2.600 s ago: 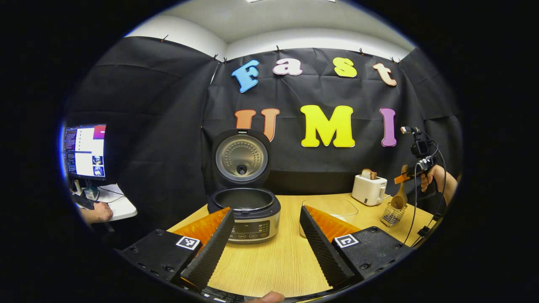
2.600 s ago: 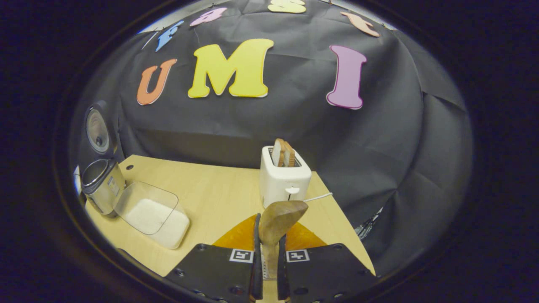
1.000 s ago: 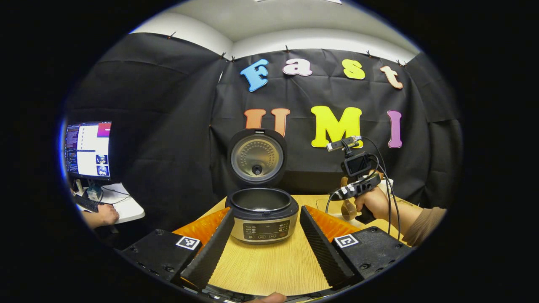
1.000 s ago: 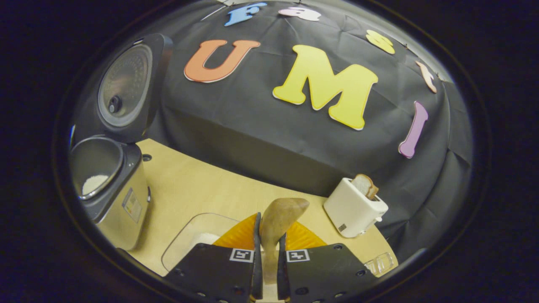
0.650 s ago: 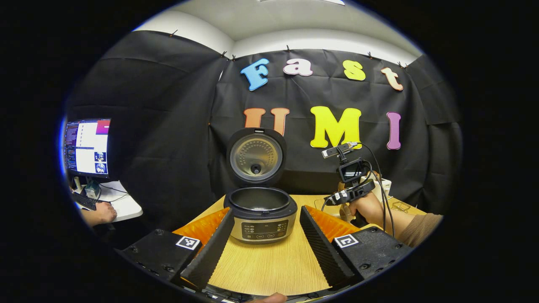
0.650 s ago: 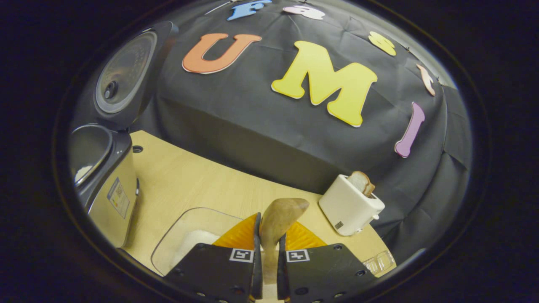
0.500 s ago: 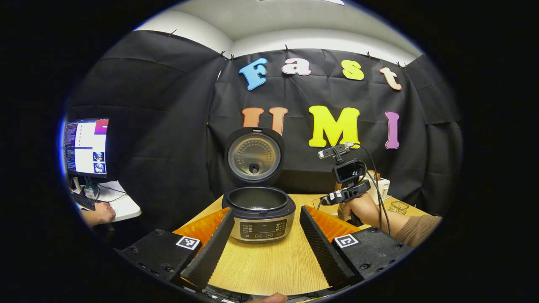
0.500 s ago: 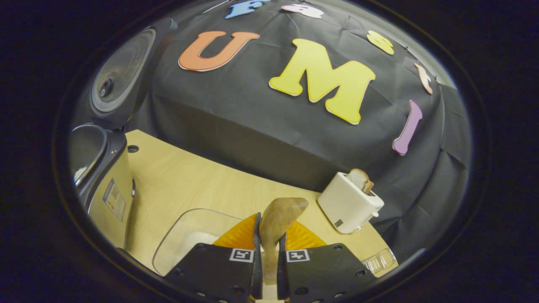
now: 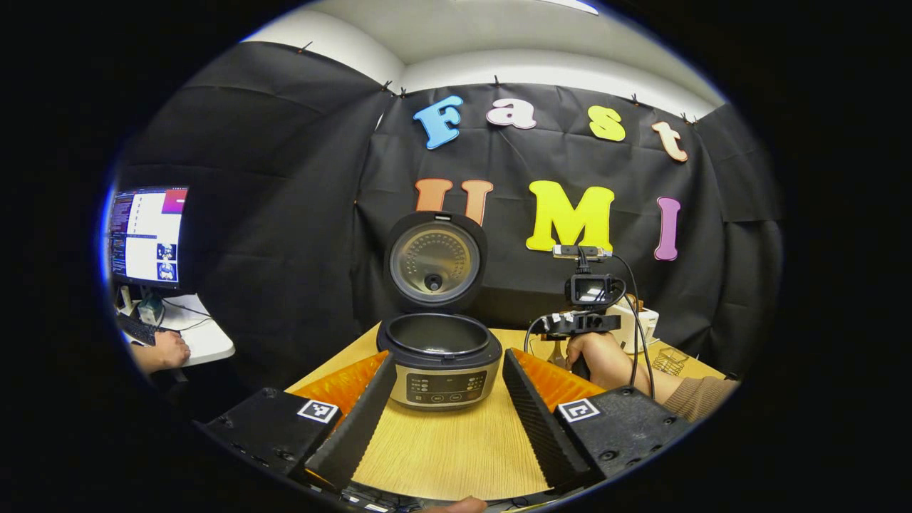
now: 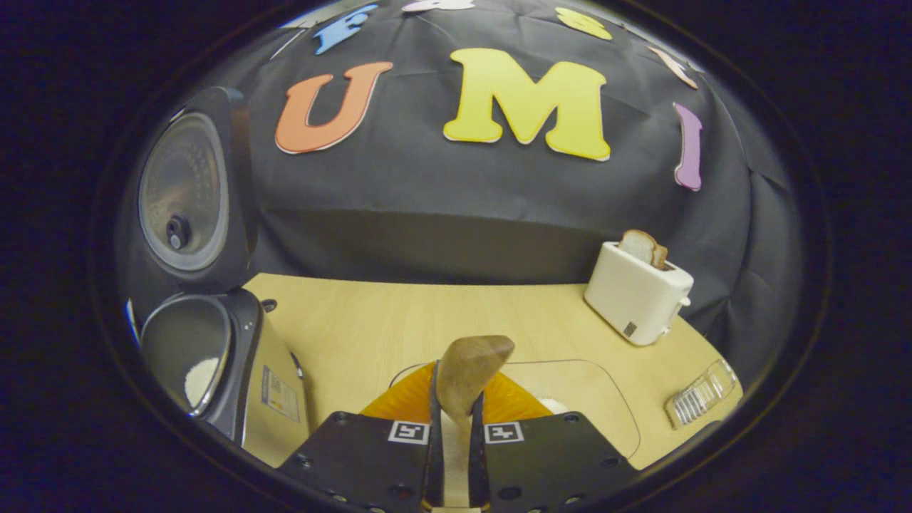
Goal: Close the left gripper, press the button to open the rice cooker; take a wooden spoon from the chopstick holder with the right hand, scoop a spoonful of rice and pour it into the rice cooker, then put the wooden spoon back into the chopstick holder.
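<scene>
While the right gripper [image 10: 454, 420] pinches the spoon [image 10: 467, 370] at bottom centre above the rice box [image 10: 598, 399], toaster [image 10: 636, 291] right, cooker [image 10: 214, 370] open at left, the left gripper [image 9: 445, 420] gapes empty.

Matt wooden spoon [image 10: 470, 370], wood-grain table [image 10: 399, 320]

right gripper [image 10: 454, 417], clamped on the wooden spoon [image 10: 467, 377]: moved from above the chopstick holder [image 9: 670, 361] by the toaster [image 10: 638, 291] leftward to over the clear rice container [image 10: 598, 399], levelled, just beside the open rice cooker [image 9: 439, 353].
</scene>
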Demonstrator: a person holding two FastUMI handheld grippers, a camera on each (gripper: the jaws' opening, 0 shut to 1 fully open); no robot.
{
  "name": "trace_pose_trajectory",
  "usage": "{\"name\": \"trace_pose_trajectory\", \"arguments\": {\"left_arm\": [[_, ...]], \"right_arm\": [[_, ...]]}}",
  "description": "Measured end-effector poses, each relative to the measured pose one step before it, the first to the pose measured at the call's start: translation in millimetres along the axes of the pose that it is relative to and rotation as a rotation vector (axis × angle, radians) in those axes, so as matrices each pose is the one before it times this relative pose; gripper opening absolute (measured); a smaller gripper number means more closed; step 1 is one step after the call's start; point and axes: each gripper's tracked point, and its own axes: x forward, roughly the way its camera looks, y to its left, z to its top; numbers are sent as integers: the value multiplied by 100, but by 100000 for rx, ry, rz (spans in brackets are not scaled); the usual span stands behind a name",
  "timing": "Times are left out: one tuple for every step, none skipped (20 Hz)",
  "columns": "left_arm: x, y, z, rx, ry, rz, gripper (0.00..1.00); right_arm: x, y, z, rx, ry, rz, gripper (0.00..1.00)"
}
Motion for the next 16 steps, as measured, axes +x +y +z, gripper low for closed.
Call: {"name": "trace_pose_trajectory", "arguments": {"left_arm": [[48, -274, 9, 644, -210, -757, 96], [31, -213, 82, 668, -243, -352, 96], [-31, -90, -108, 622, 49, -134, 95], [-24, -227, 45, 414, -186, -378, 95], [-11, -373, 58, 200, -197, -699, 96], [-36, -319, 22, 152, -175, -957, 96], [-20, -274, 56, 204, -177, -907, 96], [-29, -209, 86, 78, -366, -491, 96], [-15, 4, 59, 123, -207, 19, 96], [-33, 104, 23, 108, -139, 383, 96], [22, 88, -59, 8, 112, 278, 96], [83, 115, -106, -114, 378, 220, 96], [42, 73, -82, -251, 378, 366, 96], [86, 161, -132, -419, 425, 369, 96], [122, 36, -169, -534, 587, 230, 96], [95, 37, -162, -579, 452, 65, 96]], "right_arm": [[-213, -89, -92, 1781, 1194, -184, 13], [-134, -200, 9, 1230, 1443, 282, 13], [-169, -252, -143, 1011, 1191, 731, 13], [-170, -390, -64, 1130, 190, 520, 13], [-248, -391, -229, 1421, 573, 1074, 13], [-225, -197, -138, 1361, 799, 1311, 13], [-239, -181, -158, 1057, 768, 1105, 13], [-269, -225, -169, 1388, 1279, 1251, 13], [-183, -84, -379, 2001, 1291, 1438, 13], [-276, 85, -216, 1756, 852, 1364, 13], [-307, -70, -258, 1700, 554, 1188, 14], [-224, -72, -226, 1972, 228, 1298, 14], [-227, -62, -185, 2016, 296, 1445, 14], [-132, -3, -137, 2882, 216, 1702, 14], [-311, 23, -348, 4078, 639, 2390, 14], [-150, -189, -32, 3096, 298, 1064, 14]]}}
